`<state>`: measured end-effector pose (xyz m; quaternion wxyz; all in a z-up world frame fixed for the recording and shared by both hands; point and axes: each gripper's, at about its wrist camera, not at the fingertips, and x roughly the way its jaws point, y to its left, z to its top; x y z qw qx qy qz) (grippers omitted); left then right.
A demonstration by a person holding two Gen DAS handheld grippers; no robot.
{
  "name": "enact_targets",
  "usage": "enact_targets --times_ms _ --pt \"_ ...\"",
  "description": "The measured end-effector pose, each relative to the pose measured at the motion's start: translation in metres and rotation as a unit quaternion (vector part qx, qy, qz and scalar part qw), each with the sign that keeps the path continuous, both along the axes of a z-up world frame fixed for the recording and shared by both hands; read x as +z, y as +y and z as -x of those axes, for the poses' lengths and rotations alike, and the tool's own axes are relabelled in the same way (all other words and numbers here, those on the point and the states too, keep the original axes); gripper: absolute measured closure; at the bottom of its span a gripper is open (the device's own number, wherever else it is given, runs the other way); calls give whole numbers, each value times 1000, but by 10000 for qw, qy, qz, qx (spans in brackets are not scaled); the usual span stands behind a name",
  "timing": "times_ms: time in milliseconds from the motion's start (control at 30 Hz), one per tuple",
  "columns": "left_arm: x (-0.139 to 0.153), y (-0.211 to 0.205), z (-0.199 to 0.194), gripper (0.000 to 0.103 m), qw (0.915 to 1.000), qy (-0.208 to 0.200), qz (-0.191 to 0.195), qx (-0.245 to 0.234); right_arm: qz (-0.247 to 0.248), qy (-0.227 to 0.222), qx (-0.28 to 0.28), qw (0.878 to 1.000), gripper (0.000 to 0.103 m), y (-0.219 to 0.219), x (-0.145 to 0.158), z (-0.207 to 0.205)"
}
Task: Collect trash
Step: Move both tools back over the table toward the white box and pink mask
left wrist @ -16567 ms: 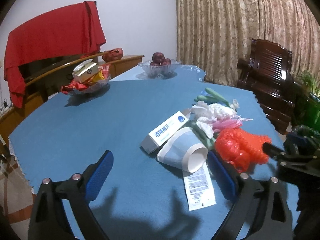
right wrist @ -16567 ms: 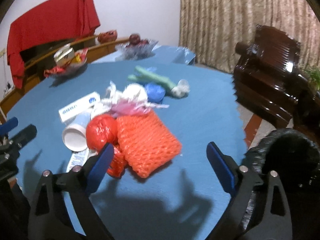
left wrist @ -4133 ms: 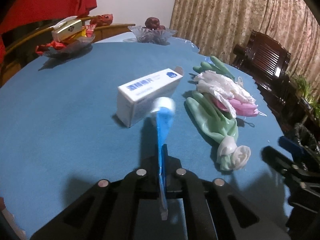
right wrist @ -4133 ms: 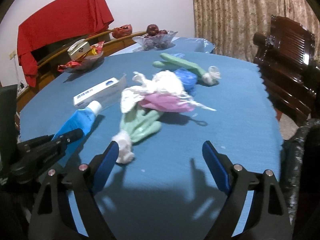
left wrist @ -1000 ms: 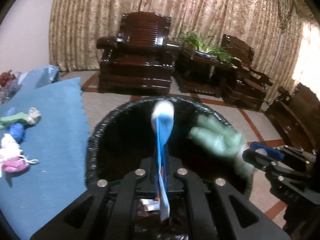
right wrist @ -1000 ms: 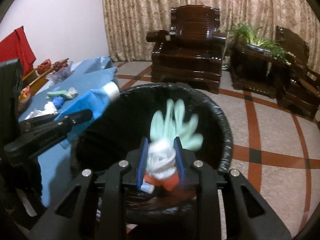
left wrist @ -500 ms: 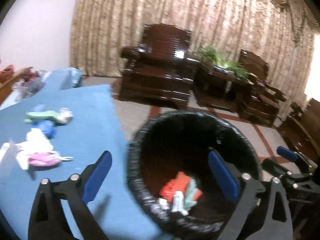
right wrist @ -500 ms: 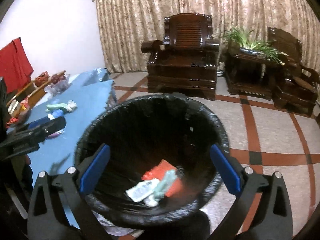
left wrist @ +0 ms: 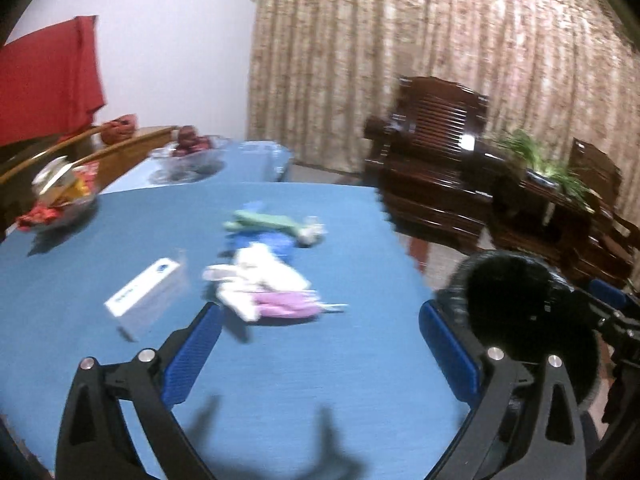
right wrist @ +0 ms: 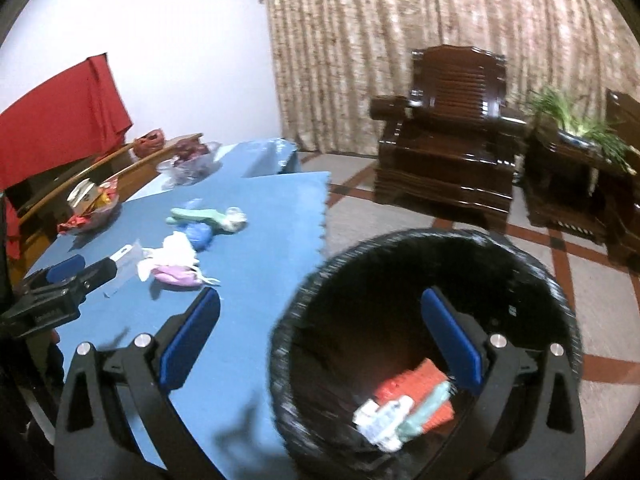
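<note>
Partly completed, the collection stood as follows. Both the left gripper (left wrist: 320, 344) and the right gripper (right wrist: 320, 336) were spread wide and held nothing. The black-lined bin (right wrist: 520, 248) at 5 o'clock of the blue table (right wrist: 272, 200) already contained red netting (right wrist: 412, 384) and pale items. Remaining on the table: a white box (left wrist: 146, 294) at 9 o'clock of the white-and-pink wad (left wrist: 268, 288), with a green glove (left wrist: 268, 222) and a blue item (left wrist: 276, 242) at its 12 o'clock.

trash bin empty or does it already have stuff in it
Not empty. The right wrist view shows the black-lined trash bin holding orange netting, a pale green glove and whitish scraps at the bottom.
</note>
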<state>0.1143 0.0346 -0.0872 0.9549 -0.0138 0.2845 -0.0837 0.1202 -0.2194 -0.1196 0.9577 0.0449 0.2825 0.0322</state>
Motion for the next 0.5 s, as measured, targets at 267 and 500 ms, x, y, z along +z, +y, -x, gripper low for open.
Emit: enact_targets --times_ms 267,500 --pt "-9 58 -2 7 9983 12 -58 576 31 20 404 9992 5 52 -5 -34" --pt "-22 103 -15 7 9951 38 -111 978 61 28 637 9979 5 95 -16 -63"
